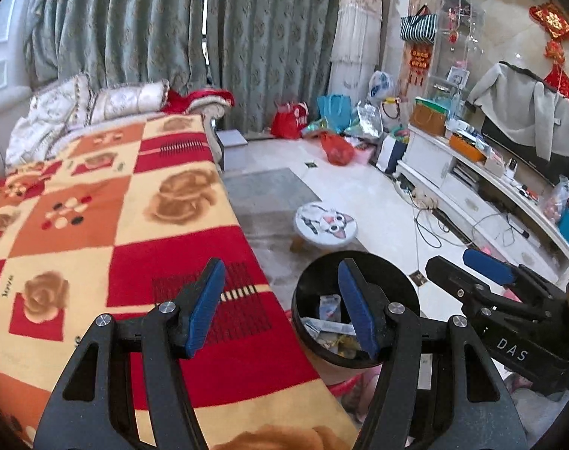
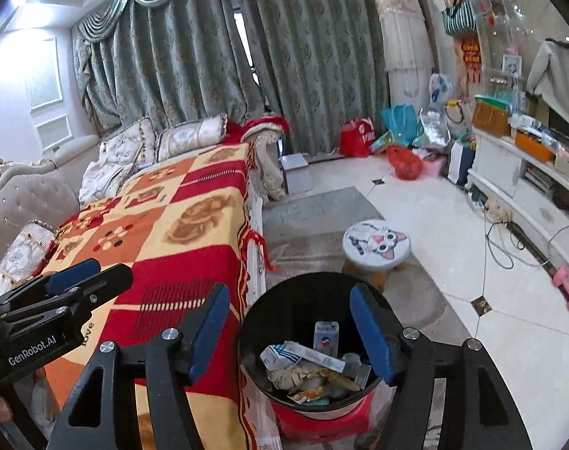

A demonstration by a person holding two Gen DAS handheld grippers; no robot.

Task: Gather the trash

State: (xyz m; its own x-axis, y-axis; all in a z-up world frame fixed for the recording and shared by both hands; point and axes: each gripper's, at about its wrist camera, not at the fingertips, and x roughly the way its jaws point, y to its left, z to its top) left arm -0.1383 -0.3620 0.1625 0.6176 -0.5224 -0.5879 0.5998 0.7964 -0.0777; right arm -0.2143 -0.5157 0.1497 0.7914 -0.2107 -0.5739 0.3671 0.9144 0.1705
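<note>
A round black trash bin (image 2: 284,307) with a red base stands on the floor beside the blanket-covered sofa. It holds crumpled paper, wrappers and small cartons (image 2: 314,363). The bin also shows in the left wrist view (image 1: 322,277). My right gripper (image 2: 290,330) is open and empty, hovering above the bin's mouth. My left gripper (image 1: 282,305) is open and empty, over the sofa's edge, left of the bin. Each gripper shows in the other's view: the right one (image 1: 487,270) and the left one (image 2: 78,277).
A sofa with a red, orange and cream blanket (image 2: 164,232) fills the left. A small cat-face stool (image 2: 376,245) stands just beyond the bin. Bags (image 2: 404,161) lie on the floor by the curtains. A white TV cabinet (image 2: 528,191) with cables runs along the right.
</note>
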